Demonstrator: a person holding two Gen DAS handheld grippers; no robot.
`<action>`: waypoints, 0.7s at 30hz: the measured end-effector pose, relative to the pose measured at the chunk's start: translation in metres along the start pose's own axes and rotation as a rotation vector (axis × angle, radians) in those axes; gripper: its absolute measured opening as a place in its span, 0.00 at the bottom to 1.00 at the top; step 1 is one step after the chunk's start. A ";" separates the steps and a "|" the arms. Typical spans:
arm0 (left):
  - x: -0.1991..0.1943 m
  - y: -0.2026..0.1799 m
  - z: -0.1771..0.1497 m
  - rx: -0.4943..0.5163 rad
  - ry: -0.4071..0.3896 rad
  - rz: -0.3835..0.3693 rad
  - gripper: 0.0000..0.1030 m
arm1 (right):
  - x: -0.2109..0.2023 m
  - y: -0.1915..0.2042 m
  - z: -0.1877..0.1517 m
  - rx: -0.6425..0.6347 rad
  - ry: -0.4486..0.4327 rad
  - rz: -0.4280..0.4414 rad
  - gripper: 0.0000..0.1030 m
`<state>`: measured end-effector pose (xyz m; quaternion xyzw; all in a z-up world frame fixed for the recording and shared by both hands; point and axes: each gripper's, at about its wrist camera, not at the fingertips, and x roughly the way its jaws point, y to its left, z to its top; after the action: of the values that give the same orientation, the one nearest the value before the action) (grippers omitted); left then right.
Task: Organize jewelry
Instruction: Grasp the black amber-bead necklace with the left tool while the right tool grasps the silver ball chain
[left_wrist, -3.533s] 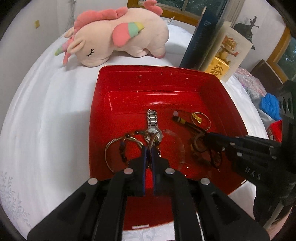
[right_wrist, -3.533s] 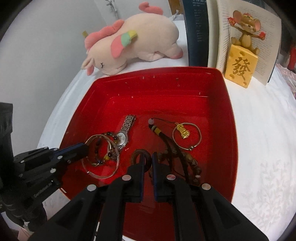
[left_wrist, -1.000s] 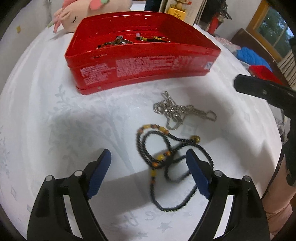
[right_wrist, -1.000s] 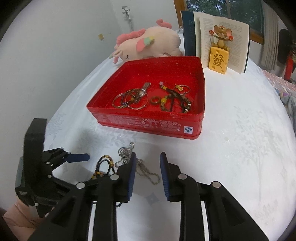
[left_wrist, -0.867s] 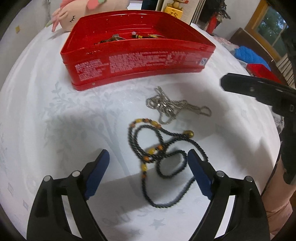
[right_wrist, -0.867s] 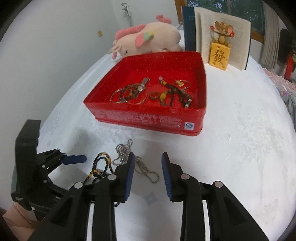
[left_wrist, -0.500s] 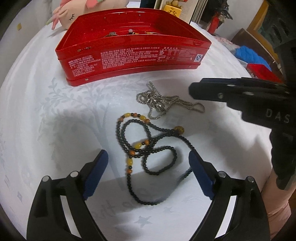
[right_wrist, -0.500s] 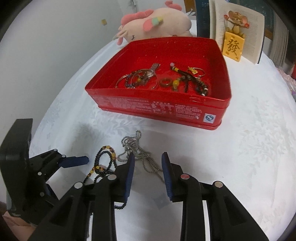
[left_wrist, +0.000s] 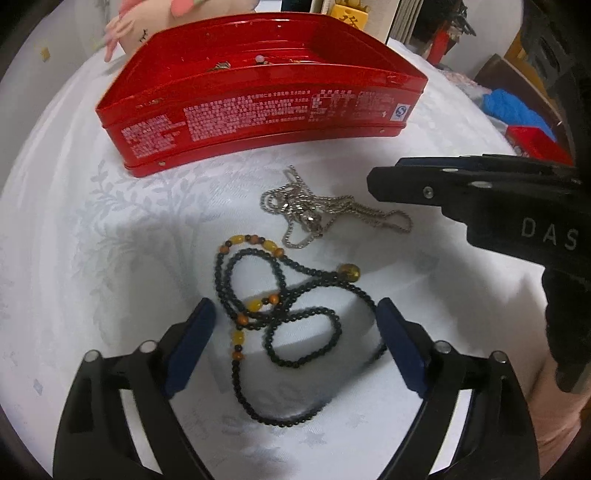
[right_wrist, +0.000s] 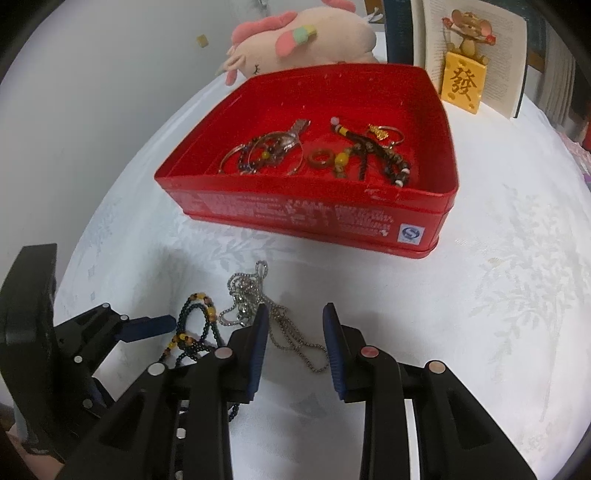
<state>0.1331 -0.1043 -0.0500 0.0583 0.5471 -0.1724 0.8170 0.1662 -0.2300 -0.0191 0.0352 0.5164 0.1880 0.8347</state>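
Beaded necklace (left_wrist: 280, 317): loose on white desk (left_wrist: 74, 229), between wide-open, empty left claw (left_wrist: 291, 328) fingers | Silver chain (left_wrist: 317, 210): just beyond beads, tail between partly open, empty right claw (right_wrist: 295, 332) fingers | Red tin (right_wrist: 436, 221): farther back, holds watch, bangles, rings, cords | Plush unicorn (right_wrist: 306, 40): behind tin

A white tablecloth (right_wrist: 498, 295) bears red tin (right_wrist: 295, 218), silver chain (left_wrist: 314, 212), beaded necklace (left_wrist: 280, 295).
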 end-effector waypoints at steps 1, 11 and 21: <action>0.000 0.000 -0.001 0.006 -0.009 0.026 0.72 | 0.002 0.000 0.001 -0.001 0.006 0.007 0.30; -0.012 0.022 -0.007 -0.023 -0.048 0.072 0.09 | 0.022 0.014 0.013 -0.027 0.043 0.038 0.31; -0.015 0.036 -0.008 -0.062 -0.051 0.034 0.06 | 0.043 0.035 0.016 -0.099 0.085 -0.015 0.49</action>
<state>0.1328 -0.0652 -0.0426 0.0377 0.5303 -0.1430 0.8348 0.1875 -0.1807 -0.0397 -0.0178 0.5417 0.2084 0.8141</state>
